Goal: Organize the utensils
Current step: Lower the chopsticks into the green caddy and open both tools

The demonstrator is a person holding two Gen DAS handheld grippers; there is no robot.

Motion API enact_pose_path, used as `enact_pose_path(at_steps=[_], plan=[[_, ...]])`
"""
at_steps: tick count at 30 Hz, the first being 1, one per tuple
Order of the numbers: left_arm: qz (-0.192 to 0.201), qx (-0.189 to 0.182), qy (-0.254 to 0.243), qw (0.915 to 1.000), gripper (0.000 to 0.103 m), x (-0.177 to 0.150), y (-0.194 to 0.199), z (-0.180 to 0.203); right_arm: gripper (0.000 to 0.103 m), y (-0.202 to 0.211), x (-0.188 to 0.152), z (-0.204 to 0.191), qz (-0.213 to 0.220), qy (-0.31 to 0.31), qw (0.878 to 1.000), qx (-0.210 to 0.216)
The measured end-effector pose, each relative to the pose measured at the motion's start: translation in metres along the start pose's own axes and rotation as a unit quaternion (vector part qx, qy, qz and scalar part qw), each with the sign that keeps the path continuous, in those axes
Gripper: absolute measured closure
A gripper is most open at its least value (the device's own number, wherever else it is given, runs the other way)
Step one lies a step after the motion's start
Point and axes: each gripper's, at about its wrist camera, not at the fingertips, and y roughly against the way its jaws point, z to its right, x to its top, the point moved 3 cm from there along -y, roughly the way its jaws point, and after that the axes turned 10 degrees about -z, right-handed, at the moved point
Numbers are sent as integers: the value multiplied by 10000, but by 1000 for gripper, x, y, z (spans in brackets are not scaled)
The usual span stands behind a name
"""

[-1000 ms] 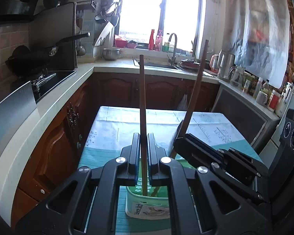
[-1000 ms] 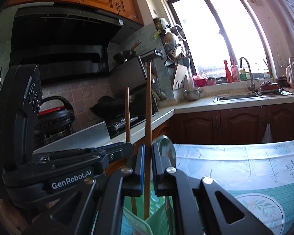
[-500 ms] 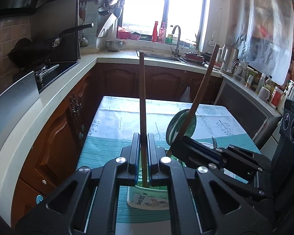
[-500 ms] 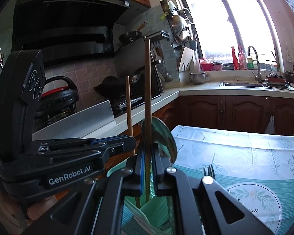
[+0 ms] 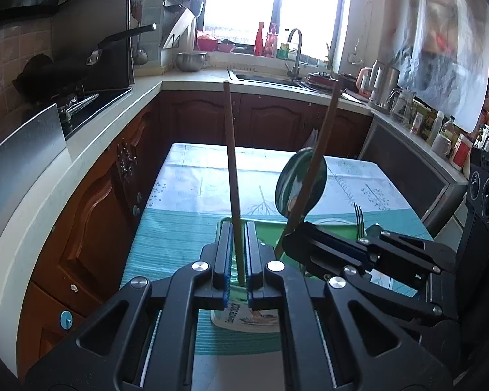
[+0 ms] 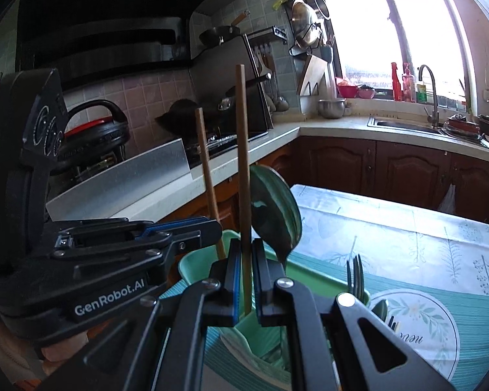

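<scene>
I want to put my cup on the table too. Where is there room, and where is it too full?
Free: the pale leaf-print cloth at the table's far end, beyond the green holder. Also the teal mat strip left of the holder. Crowded: over the holder, where the left gripper and right gripper each hold a chopstick beside the big spoon and fork.

"GenRobot.AI" is printed in white on the black body of the left gripper (image 6: 192, 228), seen in the right wrist view. On the round placemat (image 6: 417, 322) on the bench, script lettering is seen upside down, only "new" legible. A printed label (image 5: 244, 317) is carried on the green utensil holder (image 5: 267, 228); its text is too blurred to be read.
</scene>
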Motion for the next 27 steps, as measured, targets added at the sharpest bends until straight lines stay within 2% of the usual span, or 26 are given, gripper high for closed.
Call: enact_pose_path(at_steps=[7, 16, 20, 22, 24, 27], plan=[[-26, 47, -35, 10000, 98, -2, 0, 1, 91, 3, -4, 0, -129, 23, 9999, -40], [-180, 103, -71, 9998, 97, -4, -3, 2, 83, 15, -5, 1, -18, -13, 10000, -22], [-218, 138, -68, 9996, 79, -7, 1, 4, 81, 21, -8, 1, 12, -30, 10000, 0], [-200, 89, -67, 9997, 73, -9, 4, 6, 81, 24, -10, 0, 21, -52, 10000, 9], [-156, 203, -71, 9996, 61, -10, 9, 9, 81, 28, -11, 2, 31, -94, 9999, 44], [-58, 154, -113, 9998, 55, -14, 20, 15, 81, 33, -13, 6, 9, -166, 9998, 108]])
